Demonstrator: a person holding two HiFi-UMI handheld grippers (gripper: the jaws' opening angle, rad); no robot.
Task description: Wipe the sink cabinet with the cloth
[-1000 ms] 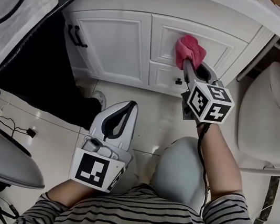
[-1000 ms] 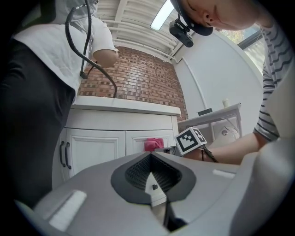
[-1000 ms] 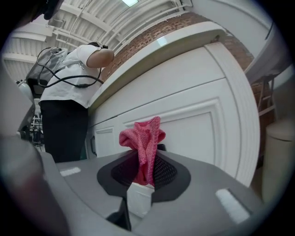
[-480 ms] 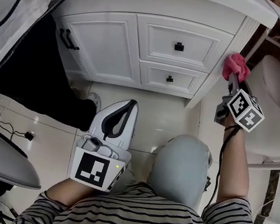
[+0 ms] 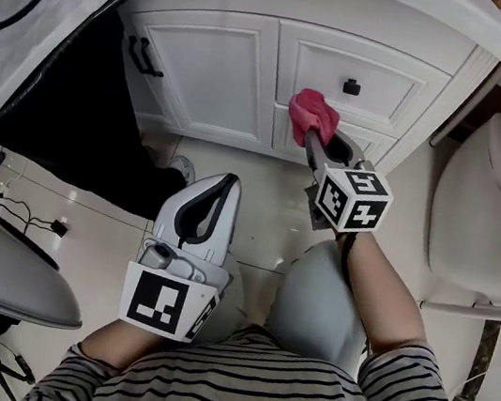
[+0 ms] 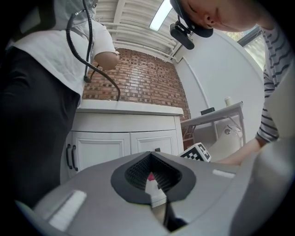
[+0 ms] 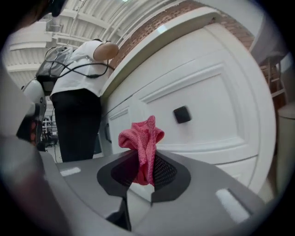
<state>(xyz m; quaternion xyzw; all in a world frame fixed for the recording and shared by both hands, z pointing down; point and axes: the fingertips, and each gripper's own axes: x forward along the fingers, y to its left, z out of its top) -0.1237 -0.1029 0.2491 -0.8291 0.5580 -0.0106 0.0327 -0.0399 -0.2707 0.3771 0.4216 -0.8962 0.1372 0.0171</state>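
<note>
Pink cloth (image 5: 313,112) pinched tight in my R gripper (image 7: 145,170), jaws closed on it. Cloth is up at the sink cabinet (image 5: 216,65) drawer front, left of the black knob (image 7: 182,114); contact w/ panel unclear. L gripper (image 6: 154,177) jaws together, nothing in them, low over the floor (image 5: 268,207).

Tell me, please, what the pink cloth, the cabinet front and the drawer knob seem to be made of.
Cloth: soft knitted or terry fabric, matte; looped texture shows.
Cabinet front: probably painted wood or board, smooth white, faint sheen; moulded panels.
Knob: dark, square, possibly metal; cannot tell.
</note>
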